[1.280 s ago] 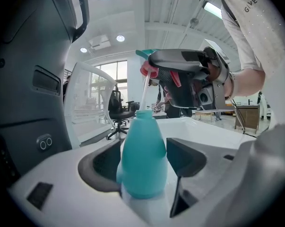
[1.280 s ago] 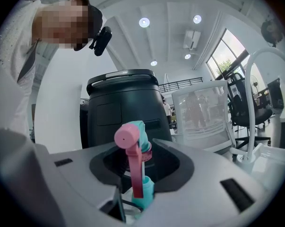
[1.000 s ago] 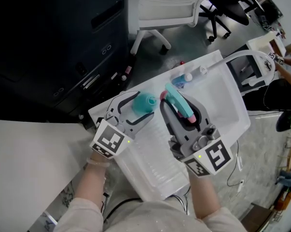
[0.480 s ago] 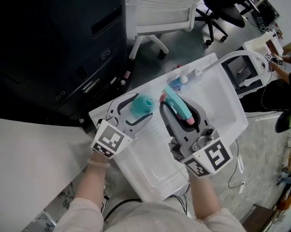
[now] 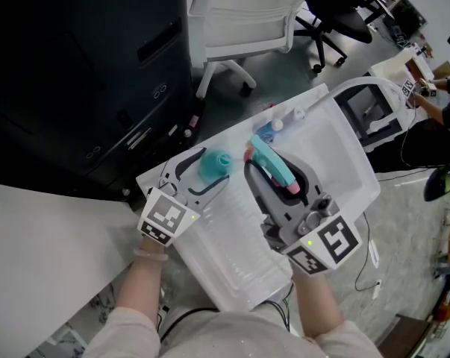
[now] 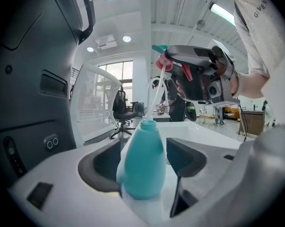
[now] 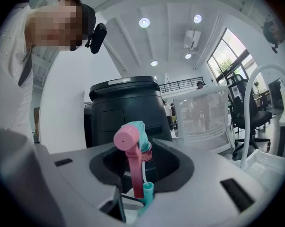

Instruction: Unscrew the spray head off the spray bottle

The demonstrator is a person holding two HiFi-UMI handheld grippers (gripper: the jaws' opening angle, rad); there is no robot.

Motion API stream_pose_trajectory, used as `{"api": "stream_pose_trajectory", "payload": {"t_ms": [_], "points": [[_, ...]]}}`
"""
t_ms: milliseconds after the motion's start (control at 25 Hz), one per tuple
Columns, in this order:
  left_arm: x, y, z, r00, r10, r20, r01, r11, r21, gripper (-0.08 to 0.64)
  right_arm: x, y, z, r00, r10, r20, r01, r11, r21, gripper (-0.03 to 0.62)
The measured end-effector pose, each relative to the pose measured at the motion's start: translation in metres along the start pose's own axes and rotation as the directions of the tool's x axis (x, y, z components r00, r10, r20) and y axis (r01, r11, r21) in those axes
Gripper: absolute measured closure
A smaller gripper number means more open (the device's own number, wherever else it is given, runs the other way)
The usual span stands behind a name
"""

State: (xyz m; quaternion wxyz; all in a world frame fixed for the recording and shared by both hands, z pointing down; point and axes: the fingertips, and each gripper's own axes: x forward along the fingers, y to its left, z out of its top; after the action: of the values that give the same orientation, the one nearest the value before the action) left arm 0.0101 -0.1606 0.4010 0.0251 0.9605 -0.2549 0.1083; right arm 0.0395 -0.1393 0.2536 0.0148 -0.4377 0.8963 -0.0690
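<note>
Clamping the spray bottle (image 6: pixel 143 164), left claw (image 5: pixel 211 167) sits beside right claw (image 7: pixel 143 167) (clamped on spray head (image 7: pixel 129 140)).

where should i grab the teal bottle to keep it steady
Grip the wide lower body of the teal bottle, coming in level from the side and squeezing across it. It stands upright, its belly is the broadest part, and the narrow open neck tapers, so a grip would likely slip there.
</note>
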Motion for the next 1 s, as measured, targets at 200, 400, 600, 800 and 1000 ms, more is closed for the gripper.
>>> {"api": "stream_pose_trajectory", "payload": {"t_ms": [200, 400, 600, 800, 1000], "points": [[-0.003, -0.003, 0.005, 1.0, 0.002, 0.011, -0.002, 1.0, -0.004, 0.267, -0.006, 0.002, 0.003, 1.0, 0.007, 0.001, -0.007, 1.0, -0.007, 0.456], [-0.005, -0.002, 0.006, 1.0, 0.019, 0.016, -0.019, 1.0, 0.006, 0.267, -0.009, 0.001, 0.003, 1.0, 0.01, 0.012, -0.01, 1.0, -0.008, 0.457], [-0.017, -0.006, 0.012, 0.998, 0.063, 0.018, -0.064, 0.998, 0.019, 0.267, -0.016, 0.0, 0.008, 0.999, 0.031, 0.03, -0.031, 1.0, 0.002, 0.456], [-0.035, -0.015, 0.022, 0.992, 0.127, 0.023, -0.128, 0.992, 0.018, 0.268, -0.024, -0.001, 0.015, 0.998, 0.054, 0.042, -0.054, 0.999, 0.007, 0.457], [-0.056, -0.017, 0.032, 0.969, 0.241, 0.044, -0.242, 0.97, 0.012, 0.369, -0.033, -0.002, 0.023, 0.996, 0.068, 0.057, -0.068, 0.998, 0.003, 0.457]]}}
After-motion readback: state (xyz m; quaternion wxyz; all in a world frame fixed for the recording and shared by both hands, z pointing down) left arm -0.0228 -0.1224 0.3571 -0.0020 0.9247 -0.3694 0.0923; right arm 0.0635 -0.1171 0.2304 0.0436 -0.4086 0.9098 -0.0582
